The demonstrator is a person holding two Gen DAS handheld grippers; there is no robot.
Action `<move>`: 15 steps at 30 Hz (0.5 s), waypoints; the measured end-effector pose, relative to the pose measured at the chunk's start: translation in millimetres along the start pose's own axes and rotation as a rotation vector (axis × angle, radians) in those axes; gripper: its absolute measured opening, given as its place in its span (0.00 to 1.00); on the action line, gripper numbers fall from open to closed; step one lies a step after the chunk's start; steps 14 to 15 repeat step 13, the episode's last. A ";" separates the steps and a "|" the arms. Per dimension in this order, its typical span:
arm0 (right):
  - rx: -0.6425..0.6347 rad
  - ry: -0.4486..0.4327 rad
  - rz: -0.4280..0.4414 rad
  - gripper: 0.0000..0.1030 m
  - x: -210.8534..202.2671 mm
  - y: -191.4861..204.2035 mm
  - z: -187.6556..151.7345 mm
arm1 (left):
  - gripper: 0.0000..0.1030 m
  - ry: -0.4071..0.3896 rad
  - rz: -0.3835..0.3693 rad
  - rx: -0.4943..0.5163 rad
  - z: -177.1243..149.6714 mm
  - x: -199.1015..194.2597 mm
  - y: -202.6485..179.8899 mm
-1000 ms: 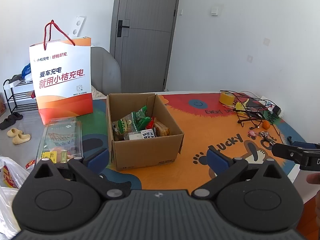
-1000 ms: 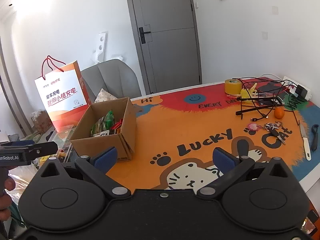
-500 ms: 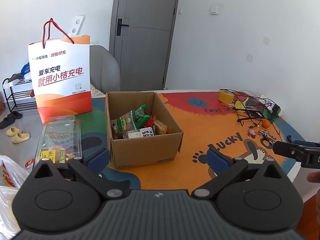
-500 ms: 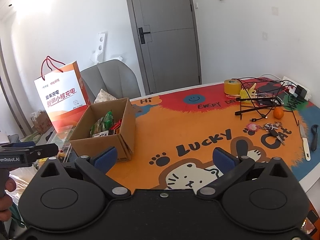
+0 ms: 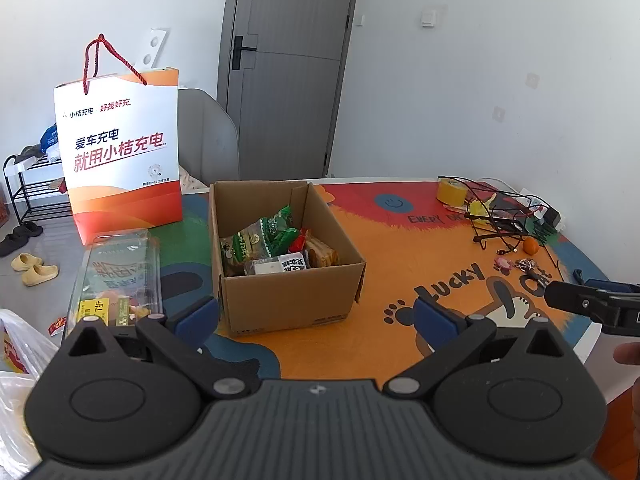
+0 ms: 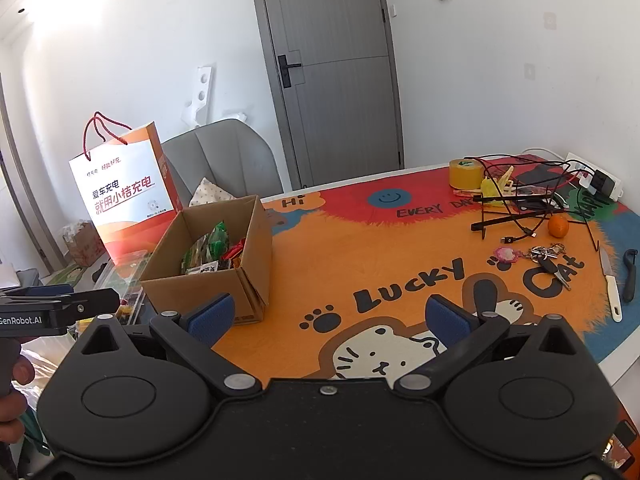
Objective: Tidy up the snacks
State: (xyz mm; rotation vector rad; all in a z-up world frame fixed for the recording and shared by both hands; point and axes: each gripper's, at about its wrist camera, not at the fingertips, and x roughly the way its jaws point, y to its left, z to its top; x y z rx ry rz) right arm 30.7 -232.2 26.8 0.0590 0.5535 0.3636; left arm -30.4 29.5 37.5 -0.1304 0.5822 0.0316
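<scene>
Little has shifted since the earlier frames: both grippers hover over the table edge, holding nothing. From the left gripper (image 5: 316,314), jaws spread wide, the cardboard box (image 5: 286,298) sits at 12 o'clock with snack packets (image 5: 266,240) inside, and a clear plastic tray (image 5: 116,276) lies at 10 o'clock. Only the right gripper (image 6: 328,314), likewise released, sees a white-handled knife (image 6: 610,282) at 3 o'clock.
</scene>
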 end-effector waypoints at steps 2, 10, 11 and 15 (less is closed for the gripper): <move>0.000 0.002 -0.001 1.00 0.7 0.0 -0.4 | 1.00 0.002 -0.002 -0.001 -0.8 0.4 -0.6; 0.005 0.006 0.001 1.00 2.7 -1.6 -2.3 | 1.00 0.012 -0.003 0.008 -4.5 6.9 -4.4; 0.007 0.006 0.003 1.00 3.0 -2.4 -2.8 | 1.00 0.011 -0.001 0.006 -5.2 8.5 -5.0; 0.011 0.011 0.008 1.00 6.3 -4.3 -3.6 | 1.00 0.008 0.000 0.009 -6.8 11.8 -7.5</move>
